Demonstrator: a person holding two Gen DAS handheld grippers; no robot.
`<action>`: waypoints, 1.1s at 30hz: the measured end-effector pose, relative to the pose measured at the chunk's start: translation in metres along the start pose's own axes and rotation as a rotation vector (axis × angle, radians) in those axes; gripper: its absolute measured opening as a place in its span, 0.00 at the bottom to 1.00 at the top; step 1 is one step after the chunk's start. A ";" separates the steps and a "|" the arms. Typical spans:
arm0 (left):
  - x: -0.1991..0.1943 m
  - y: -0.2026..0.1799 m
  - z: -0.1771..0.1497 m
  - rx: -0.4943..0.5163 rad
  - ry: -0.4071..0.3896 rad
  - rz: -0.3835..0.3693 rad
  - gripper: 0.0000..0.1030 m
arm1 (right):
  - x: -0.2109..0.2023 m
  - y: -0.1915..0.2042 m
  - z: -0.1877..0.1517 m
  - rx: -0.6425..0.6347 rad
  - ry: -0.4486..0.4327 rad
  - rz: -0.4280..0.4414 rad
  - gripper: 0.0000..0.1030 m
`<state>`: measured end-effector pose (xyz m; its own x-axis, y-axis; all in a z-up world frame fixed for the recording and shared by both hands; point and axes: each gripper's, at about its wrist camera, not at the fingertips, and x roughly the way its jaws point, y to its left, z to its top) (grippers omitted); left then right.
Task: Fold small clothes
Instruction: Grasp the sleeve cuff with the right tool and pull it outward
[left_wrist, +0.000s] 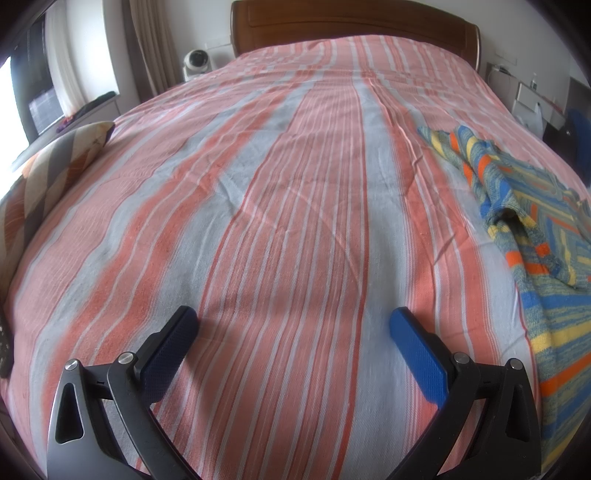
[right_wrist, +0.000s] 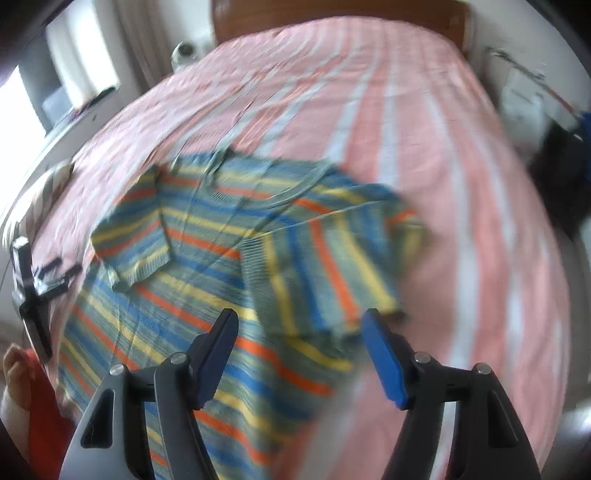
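- Lying spread on the bed (left_wrist: 295, 192), toward its right edge: striped sweater (right_wrist: 207, 258), both sleeves turned in across the body, apparently mid-fold.
- Hovering above the sweater's lower part, jaws wide, holding nothing: right gripper (right_wrist: 299, 354).
- Waiting over bare bedspread, likewise open and empty: left gripper (left_wrist: 293, 343).
- Blurring the right view; cutting off the hem.
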<state>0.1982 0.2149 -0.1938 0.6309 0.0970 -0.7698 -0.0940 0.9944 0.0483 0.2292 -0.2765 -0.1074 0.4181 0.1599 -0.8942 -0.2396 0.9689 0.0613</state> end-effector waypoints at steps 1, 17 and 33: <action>0.000 0.000 0.000 0.000 0.000 0.000 1.00 | 0.013 0.011 0.005 -0.038 0.015 0.003 0.67; 0.000 0.000 0.000 0.000 0.000 0.000 1.00 | -0.054 -0.171 -0.009 0.312 -0.182 -0.308 0.03; 0.000 0.000 0.000 0.000 0.000 0.000 1.00 | -0.033 -0.278 -0.088 0.418 -0.080 -0.583 0.02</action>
<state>0.1987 0.2147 -0.1939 0.6308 0.0968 -0.7699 -0.0938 0.9944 0.0482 0.2043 -0.5674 -0.1341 0.4425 -0.4073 -0.7989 0.3909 0.8894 -0.2369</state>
